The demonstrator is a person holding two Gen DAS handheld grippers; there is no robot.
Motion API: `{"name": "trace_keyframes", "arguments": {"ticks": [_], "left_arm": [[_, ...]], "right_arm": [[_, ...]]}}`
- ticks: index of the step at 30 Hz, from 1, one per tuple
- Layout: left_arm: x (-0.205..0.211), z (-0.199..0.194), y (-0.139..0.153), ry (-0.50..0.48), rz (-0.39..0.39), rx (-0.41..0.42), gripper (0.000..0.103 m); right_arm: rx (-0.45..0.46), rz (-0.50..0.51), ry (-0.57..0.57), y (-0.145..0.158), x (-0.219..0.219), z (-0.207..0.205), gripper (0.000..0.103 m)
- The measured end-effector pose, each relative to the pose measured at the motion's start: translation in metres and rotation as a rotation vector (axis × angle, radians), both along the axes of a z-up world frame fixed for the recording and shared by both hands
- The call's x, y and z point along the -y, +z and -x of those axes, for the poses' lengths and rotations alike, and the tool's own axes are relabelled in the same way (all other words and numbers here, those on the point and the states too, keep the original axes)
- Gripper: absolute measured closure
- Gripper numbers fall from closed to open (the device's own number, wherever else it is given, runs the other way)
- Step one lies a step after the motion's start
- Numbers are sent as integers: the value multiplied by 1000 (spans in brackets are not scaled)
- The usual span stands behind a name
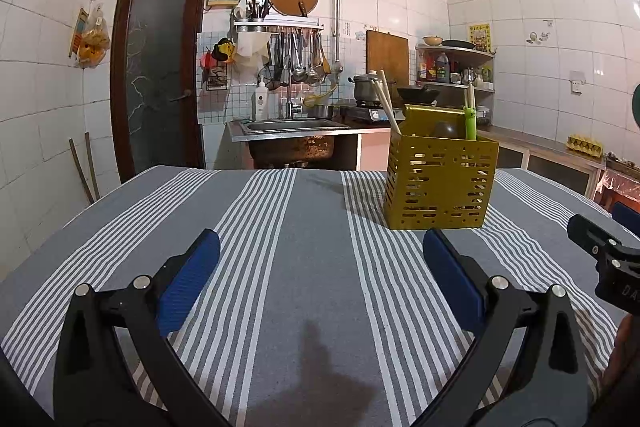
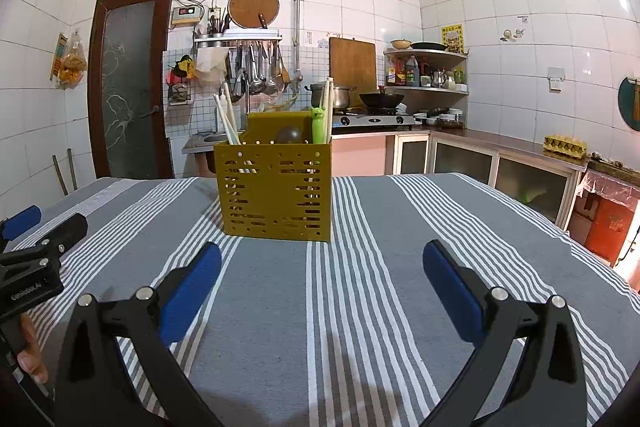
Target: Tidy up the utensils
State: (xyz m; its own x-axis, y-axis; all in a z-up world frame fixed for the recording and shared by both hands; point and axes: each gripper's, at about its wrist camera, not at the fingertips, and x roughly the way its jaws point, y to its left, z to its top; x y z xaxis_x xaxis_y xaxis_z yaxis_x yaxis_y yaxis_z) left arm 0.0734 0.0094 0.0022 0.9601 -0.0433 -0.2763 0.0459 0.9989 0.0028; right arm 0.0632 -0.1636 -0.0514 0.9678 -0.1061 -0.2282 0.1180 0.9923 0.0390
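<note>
A yellow perforated utensil holder (image 1: 438, 183) stands upright on the striped tablecloth, ahead and to the right of my left gripper (image 1: 322, 247). It holds pale chopsticks (image 1: 385, 99), a green utensil (image 1: 470, 121) and a dark rounded spoon (image 1: 445, 129). In the right wrist view the holder (image 2: 276, 191) stands ahead, a little to the left of my right gripper (image 2: 322, 259), with the chopsticks (image 2: 226, 119) and the green utensil (image 2: 319, 125) in it. Both grippers are open and empty, low over the cloth. The right gripper's tip shows at the left wrist view's right edge (image 1: 600, 247).
The grey striped tablecloth (image 2: 380, 267) covers the table. Behind it stand a sink (image 1: 292, 127), a stove with pots (image 2: 372, 107), a corner shelf (image 2: 428, 67) and a brown door (image 1: 160, 67). An egg carton (image 2: 564, 145) lies on the right counter.
</note>
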Motion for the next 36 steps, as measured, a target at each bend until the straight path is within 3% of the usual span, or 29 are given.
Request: {"name": "trace_keyframes", "arguments": {"ticks": [36], "left_arm": [[-1, 3, 2, 5, -6, 9, 5]], "right_arm": [[5, 16, -5, 1, 1, 0, 4]]}}
